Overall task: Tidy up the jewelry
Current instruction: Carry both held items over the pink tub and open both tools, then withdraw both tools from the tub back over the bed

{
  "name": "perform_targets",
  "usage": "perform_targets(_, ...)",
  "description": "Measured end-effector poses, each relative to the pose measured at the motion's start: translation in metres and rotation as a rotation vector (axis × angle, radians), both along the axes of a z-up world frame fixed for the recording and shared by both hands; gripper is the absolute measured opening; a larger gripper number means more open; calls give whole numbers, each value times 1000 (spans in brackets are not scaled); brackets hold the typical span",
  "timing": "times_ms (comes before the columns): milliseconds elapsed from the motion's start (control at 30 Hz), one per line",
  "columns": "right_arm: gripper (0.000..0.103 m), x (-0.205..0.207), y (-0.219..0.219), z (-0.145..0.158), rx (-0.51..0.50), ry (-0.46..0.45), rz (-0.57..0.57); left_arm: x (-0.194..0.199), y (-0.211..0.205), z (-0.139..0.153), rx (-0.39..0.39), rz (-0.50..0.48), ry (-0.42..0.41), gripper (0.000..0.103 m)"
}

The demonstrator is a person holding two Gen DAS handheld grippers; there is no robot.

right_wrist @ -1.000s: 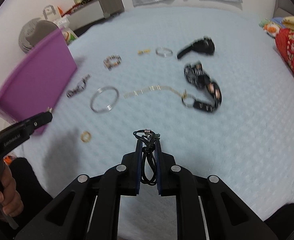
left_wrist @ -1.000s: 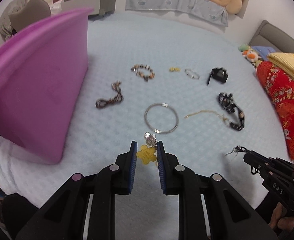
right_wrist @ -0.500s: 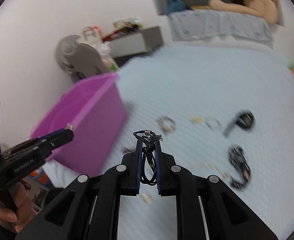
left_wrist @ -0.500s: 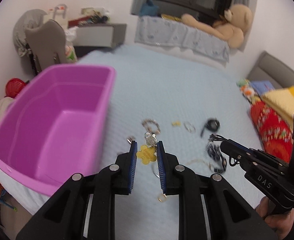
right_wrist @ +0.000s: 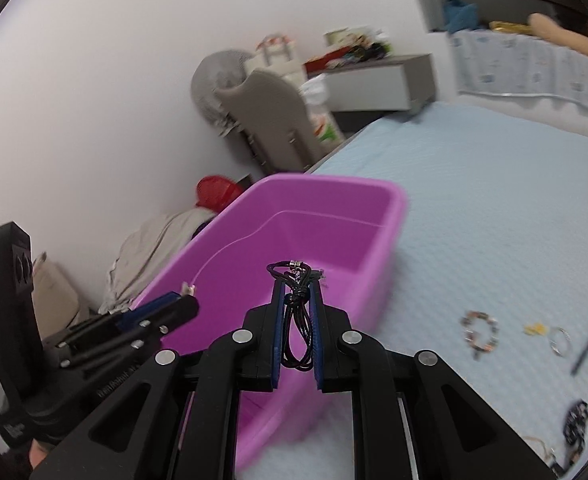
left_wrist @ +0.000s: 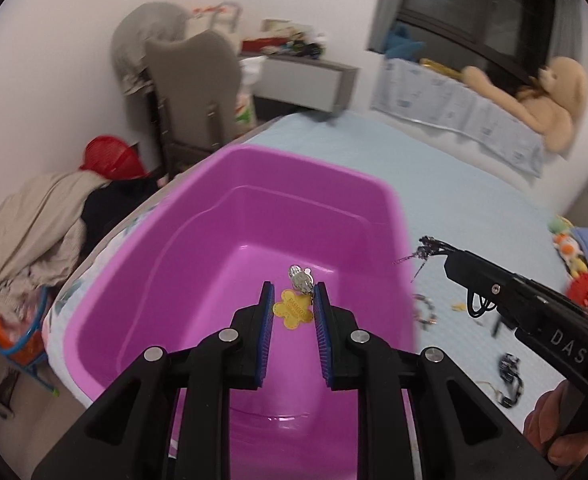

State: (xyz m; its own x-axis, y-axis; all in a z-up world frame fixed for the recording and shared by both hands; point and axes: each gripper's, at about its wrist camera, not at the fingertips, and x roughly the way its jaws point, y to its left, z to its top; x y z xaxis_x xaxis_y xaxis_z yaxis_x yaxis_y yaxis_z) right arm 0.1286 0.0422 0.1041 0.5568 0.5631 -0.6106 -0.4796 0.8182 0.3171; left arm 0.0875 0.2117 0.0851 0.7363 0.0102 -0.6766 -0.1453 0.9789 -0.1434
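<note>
Two tools over purple bin (left_wrist: 229,264), left tool (left_wrist: 293,295) pinching yellow flower charm (left_wrist: 292,309), right tool (right_wrist: 297,289) clamping black cord (right_wrist: 298,320)

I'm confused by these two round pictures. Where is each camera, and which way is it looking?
Left wrist: sits on the left gripper, looking down into the purple tub; it holds a yellow flower tag; the right gripper and a hand show.
Right wrist: sits on the right gripper, holding a black cord; the left gripper shows.
Both see the tub and the blue bed.
</note>
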Motion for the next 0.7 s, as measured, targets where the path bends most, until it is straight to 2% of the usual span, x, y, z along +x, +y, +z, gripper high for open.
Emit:
perform_targets(200, 12, 37, 56, -26, -71, 83, 67, 19, 30, -24, -16, 59, 80, 20)
perform_targets(433, 14, 60, 80, -42, -160, 110, 51, 30, 45, -43, -7, 100, 155, 21)
perform_targets(467, 24, 62, 80, -45, -169, 117, 49, 31, 46, -45, -1, 108, 166, 28)
perform_targets(500, 29, 64, 80, -46, -176, 121, 44, 31, 47, -46, 6, 118, 176, 47)
perform_targets(567, 35, 64, 79, -47, -182, 111, 32, 26, 50, -46, 7, 137, 162, 71)
perform_targets(700, 35, 64, 76, -49, -196, 96, 20, 22, 54, -45, 4, 158, 160, 71)
